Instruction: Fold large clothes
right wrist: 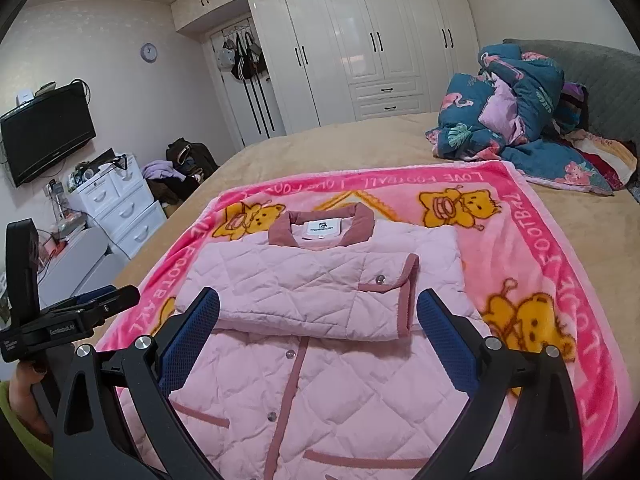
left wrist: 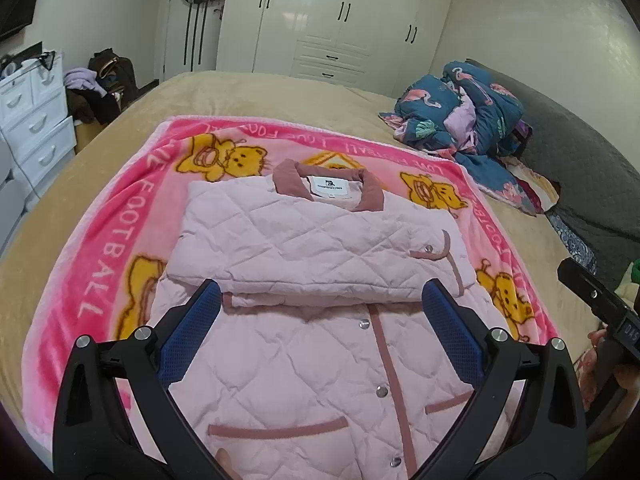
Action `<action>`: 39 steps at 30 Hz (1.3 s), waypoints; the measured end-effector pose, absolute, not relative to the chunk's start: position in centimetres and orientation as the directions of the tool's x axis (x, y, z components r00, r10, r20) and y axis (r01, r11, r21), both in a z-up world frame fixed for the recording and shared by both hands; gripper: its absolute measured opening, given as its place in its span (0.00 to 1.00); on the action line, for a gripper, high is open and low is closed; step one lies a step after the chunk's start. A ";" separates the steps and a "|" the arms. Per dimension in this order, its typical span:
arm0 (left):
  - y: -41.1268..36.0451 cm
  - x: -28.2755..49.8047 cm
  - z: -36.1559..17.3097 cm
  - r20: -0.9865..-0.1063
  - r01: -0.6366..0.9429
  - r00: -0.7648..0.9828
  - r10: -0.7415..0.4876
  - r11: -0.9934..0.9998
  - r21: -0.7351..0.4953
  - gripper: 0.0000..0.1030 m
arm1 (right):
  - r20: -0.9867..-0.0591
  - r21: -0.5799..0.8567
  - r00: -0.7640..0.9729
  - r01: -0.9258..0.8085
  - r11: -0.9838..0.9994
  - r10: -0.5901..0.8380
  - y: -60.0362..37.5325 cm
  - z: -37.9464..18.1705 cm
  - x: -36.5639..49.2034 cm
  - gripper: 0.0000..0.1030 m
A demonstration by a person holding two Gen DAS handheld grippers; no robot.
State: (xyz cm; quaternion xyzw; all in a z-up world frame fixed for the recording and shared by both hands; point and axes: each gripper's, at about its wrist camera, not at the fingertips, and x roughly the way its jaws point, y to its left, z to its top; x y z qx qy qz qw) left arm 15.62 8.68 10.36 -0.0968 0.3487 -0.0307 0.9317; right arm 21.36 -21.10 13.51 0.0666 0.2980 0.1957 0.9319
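Looking along the left gripper (left wrist: 320, 300), jaws wide and empty, the quilted pink jacket (left wrist: 320, 248) lies on the pink blanket (left wrist: 100, 264), sleeves folded across. Right gripper (right wrist: 318, 308) likewise gapes (holding nothing); the hem fold probably remains.

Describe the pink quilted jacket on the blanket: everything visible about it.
The pale pink diamond-quilted jacket looks soft and padded, with dusty-rose trim on its collar, front placket and pocket edges, silver snap buttons and a white neck label. It lies front up on the pink bear-print fleece blanket, sleeves folded across the chest, lower half still flat. The open left tool and right tool hover over it without gripping.
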 end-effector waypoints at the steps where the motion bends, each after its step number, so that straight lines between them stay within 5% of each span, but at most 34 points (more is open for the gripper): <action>1: 8.5 15.4 10.3 -0.644 -0.010 0.755 -0.123 0.980 -0.198 0.92 | -0.529 0.239 0.747 -0.325 0.915 0.404 -21.2 13.5 21.2 0.96; 39: 6.5 7.7 4.7 -0.684 -0.021 0.725 -0.080 0.990 -0.138 0.92 | -0.610 0.198 0.706 -0.302 0.932 0.359 -26.1 7.4 12.5 0.96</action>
